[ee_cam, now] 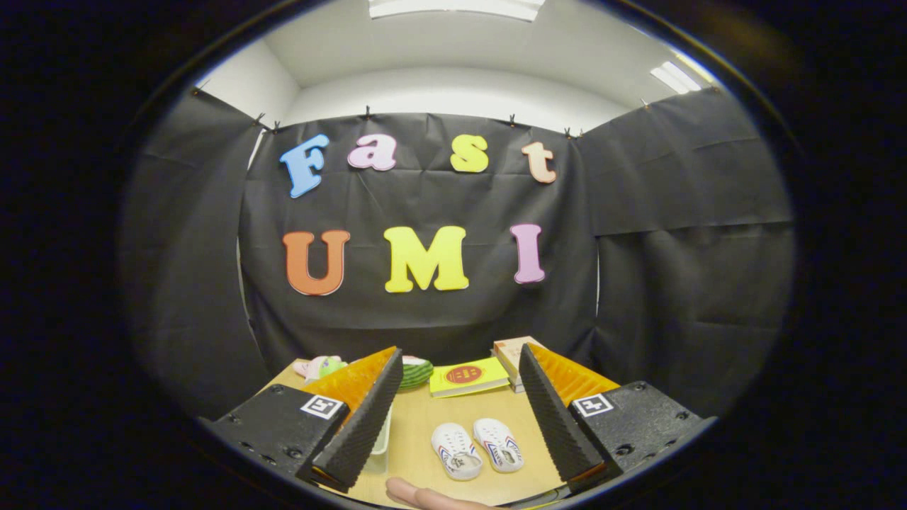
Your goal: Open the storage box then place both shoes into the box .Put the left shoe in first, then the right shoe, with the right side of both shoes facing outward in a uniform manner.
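Spread wide, the gripper (pixel 457 404) hangs above a pale wooden table (pixel 414 443) with nothing between its fingers; neither finger touches anything.

Going left to right: at the far left corner of the table, just past the left finger's tip, lies a small pink and green soft toy (pixel 319 366), partly hidden by that finger. Down beside the left finger (pixel 361 418), on its inner side, a strip of a clear box (pixel 381 443) shows; most of it is covered by the finger, so I cannot tell whether its lid is open or closed. Beyond the left fingertip sits a green striped thing (pixel 417 372) shaped like a watermelon slice. Next to it, toward the middle of the far edge, lies a yellow book (pixel 469 377) with a red round mark on its cover. Right of the book, just behind the right fingertip, a stack of pale books (pixel 511 352) stands near the black cloth wall (pixel 425 312).

Nearer, in the open gap between the fingers, two small white shoes (pixel 477 446) with blue and red stripes rest side by side on the table, touching or nearly so, well apart from the box. They lie closer to the right finger (pixel 556 418) than to the left.

At the near edge, below the shoes, part of a person's finger (pixel 425 496) shows.
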Motion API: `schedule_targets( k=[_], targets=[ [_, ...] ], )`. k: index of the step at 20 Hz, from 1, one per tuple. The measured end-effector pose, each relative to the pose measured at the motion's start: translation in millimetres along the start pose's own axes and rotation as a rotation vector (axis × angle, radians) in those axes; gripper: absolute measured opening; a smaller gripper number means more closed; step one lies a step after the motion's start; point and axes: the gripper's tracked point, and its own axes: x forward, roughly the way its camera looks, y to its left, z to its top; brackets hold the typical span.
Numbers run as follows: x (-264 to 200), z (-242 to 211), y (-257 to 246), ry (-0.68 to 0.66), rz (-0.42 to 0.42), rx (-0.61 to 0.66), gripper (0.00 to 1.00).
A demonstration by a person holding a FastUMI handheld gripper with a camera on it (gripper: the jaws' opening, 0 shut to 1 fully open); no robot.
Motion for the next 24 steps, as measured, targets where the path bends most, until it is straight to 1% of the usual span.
schedule_targets(
  k=[1, 4, 7, 9, 16, 18, 21, 24],
  targets=[
    [4.7, -3.7, 3.5, 0.004, 0.022, 0.015, 1.0],
    [24.6, -23.4, 0.9, 0.049, 0.048, 0.041, 1.0],
    [49.9, -52.8, -8.6, 0.108, 0.042, 0.086, 1.0],
    [69.8, -78.2, -7.0, 0.167, 0.056, 0.12, 1.0],
    [134.1, -172.5, 15.6, 0.423, 0.2, 0.226, 1.0],
    [147.9, -194.5, 30.6, 0.502, 0.273, 0.279, 1.0],
    [156.8, -225.4, 67.4, 0.636, 0.47, 0.439, 0.99],
    [177.2, -245.4, 90.2, 0.737, 0.62, 0.577, 0.98]
  ],
)
